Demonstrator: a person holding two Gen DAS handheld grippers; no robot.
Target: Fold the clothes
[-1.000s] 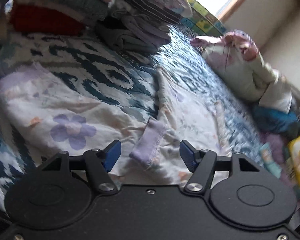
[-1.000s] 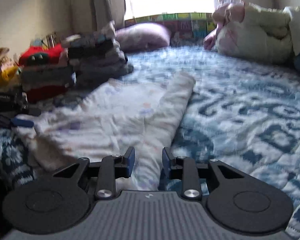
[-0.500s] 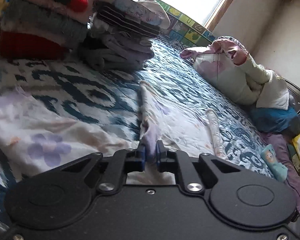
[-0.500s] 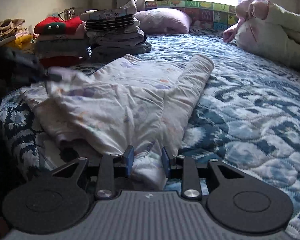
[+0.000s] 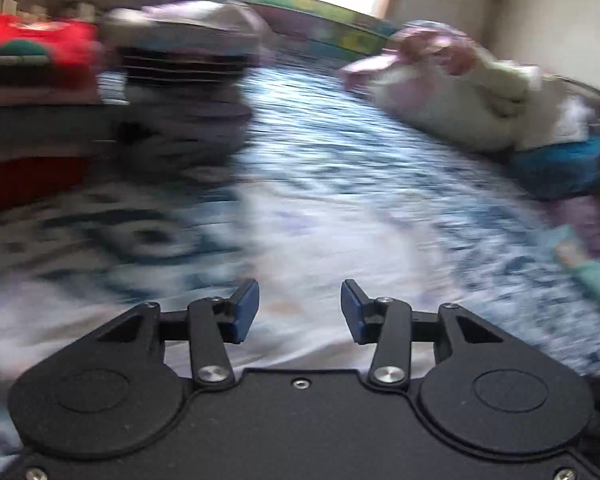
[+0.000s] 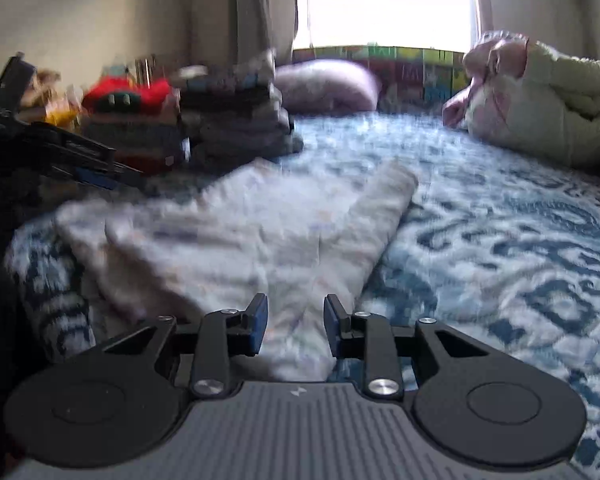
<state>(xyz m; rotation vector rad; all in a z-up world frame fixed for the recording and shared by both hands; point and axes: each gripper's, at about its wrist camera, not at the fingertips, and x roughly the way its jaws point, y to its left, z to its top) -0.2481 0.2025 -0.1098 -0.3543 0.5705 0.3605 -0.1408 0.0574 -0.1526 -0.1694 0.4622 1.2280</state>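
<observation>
A pale floral garment (image 6: 236, 236) lies spread on the blue patterned bedspread (image 6: 500, 248), one sleeve (image 6: 384, 204) pointing toward the window. My right gripper (image 6: 296, 320) sits at the garment's near edge, its blue pads partly closed with a thick fold of the cloth between them. My left gripper (image 5: 300, 310) hovers open just above the same garment (image 5: 324, 240), nothing between its fingers. The left wrist view is heavily blurred. The left gripper also shows as a dark frame (image 6: 80, 160) at the garment's far left side.
Two stacks of folded clothes (image 6: 236, 120) stand at the back left, one topped with a red item (image 6: 128, 96). A pink pillow (image 6: 324, 84) lies under the window. A heap of pale bedding (image 6: 540, 116) and a teal item (image 5: 560, 168) fill the right side.
My left gripper, shut on a garment fold half a second ago, has opened and let it go, swinging upward. The right gripper's pads stay at about the same width on the cloth.
</observation>
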